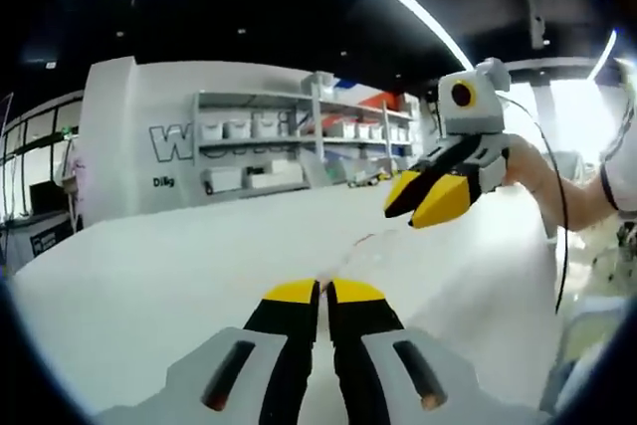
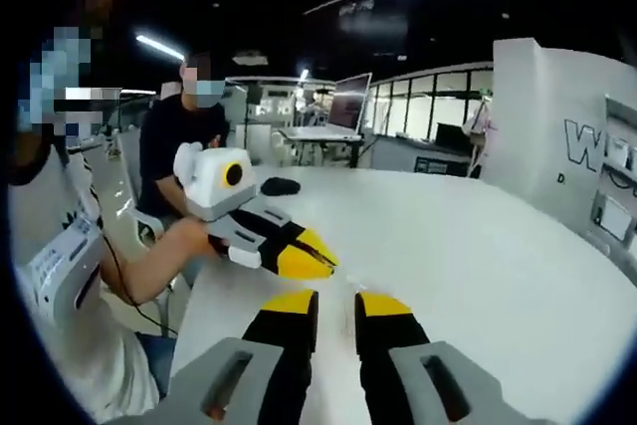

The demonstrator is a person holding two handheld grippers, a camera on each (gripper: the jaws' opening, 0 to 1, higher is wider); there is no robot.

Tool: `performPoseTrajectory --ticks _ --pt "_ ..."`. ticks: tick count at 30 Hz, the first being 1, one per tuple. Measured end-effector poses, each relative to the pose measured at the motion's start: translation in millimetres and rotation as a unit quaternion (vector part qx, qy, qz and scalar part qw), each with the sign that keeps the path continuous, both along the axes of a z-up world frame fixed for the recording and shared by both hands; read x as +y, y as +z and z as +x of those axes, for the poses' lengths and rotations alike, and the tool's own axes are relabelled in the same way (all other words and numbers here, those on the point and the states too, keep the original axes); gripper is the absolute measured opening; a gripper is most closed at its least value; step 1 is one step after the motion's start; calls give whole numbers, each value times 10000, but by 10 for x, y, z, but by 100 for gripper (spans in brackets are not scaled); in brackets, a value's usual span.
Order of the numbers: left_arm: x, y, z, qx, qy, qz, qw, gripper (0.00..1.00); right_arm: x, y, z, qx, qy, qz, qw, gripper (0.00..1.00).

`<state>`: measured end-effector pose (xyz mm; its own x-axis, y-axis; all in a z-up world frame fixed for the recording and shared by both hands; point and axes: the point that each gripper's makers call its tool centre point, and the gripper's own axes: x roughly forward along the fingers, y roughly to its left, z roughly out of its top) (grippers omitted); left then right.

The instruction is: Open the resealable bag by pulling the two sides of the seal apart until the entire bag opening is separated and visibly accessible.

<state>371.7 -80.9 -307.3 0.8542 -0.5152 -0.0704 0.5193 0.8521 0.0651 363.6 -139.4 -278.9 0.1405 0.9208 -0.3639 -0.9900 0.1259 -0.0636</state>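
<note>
The resealable bag (image 1: 350, 249) is clear and very faint, a thin edge running over the white table (image 1: 179, 266) from my left gripper's tips toward the right gripper. My left gripper (image 1: 324, 291) has its yellow-tipped jaws pressed together, apparently on that edge. The right gripper (image 1: 426, 201), held by a hand, hovers up and to the right of it. In the right gripper view my right gripper (image 2: 336, 303) shows a narrow gap between its jaws with nothing clearly in it. The left gripper (image 2: 317, 258) sits just ahead and to the left, tips together.
The broad white table (image 2: 478, 246) stretches ahead in both views. A person in dark clothes (image 2: 179, 136) sits at its far side beside a dark object (image 2: 280, 186). Shelves with white bins (image 1: 299, 136) stand beyond the table. A cable (image 1: 559, 216) hangs from the right gripper.
</note>
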Motion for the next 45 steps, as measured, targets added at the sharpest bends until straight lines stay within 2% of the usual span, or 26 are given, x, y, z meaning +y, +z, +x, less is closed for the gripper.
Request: performPoseTrajectory --ticks 2,3,8,10,16,21,36,45 --pt "12 -5 -16 61 -113 -47 9999 9 52 5 -1 267 73 97 9996 11" --pt "21 -10 -17 75 -121 -44 9999 10 63 -11 14 293 75 83 9995 11" --pt "31 -90 -46 177 -151 209 9995 14 81 -107 45 263 31 -23 9996 9" --pt "20 -99 -60 187 -178 236 9994 14 82 -125 45 362 48 -36 9993 8" --pt "-8 -139 -101 242 -295 406 9984 16 115 -199 -16 445 291 -281 9982 8" --pt "7 -133 -103 236 -258 405 9986 16 140 -254 -91 501 498 -435 9966 8" --pt "3 -122 -119 213 -254 396 9987 16 174 -232 -66 504 560 -405 9963 7" --pt "-9 -118 -125 203 -276 414 9986 16 209 -308 -81 323 691 -771 9941 4"
